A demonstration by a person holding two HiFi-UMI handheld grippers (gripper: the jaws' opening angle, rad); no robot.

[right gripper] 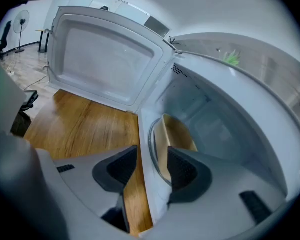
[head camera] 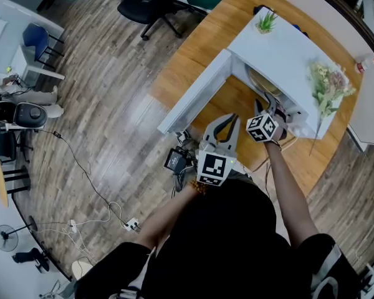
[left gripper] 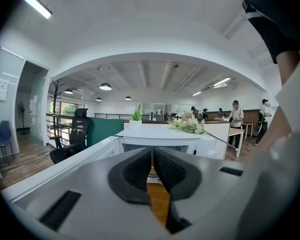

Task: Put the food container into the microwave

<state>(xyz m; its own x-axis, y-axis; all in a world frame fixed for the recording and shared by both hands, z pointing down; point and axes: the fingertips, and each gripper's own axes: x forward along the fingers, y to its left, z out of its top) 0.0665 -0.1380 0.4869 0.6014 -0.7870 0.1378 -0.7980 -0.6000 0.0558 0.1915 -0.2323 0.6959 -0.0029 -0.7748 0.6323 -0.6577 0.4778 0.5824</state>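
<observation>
The microwave door (head camera: 193,95) stands swung wide to the left over the wooden worktop (head camera: 193,55). That leaves the whole mouth of the oven free, so nothing has to be nudged aside to reach in.

Just right of the door, the left tongs (left gripper: 152,156) hang low and back from the opening. Their pads are pressed almost together, with only a sliver of light between them and nothing held. They point level at the front of the microwave (head camera: 287,55) and seem parked out of the way, as the job looks like one-handed work.

Further right, the right tongs (right gripper: 152,151) are up at the threshold of the oven and rolled onto their side. Their pads are spread and grip nothing; the white front edge of the cavity shows through the gap. The sideways roll probably suits a low, flat thing that has to go in through a wide, shallow opening.

The food container (right gripper: 177,134) — tan, shallow, open-topped — sits inside the cavity just beyond the tips, and I cannot tell whether the right-hand pad brushes it. Judging from that, the placing looks done and only the door is left to close.

A potted plant (head camera: 266,22) and a spray of flowers (head camera: 327,86) rest on the oven's roof, clear of the door's swing.
</observation>
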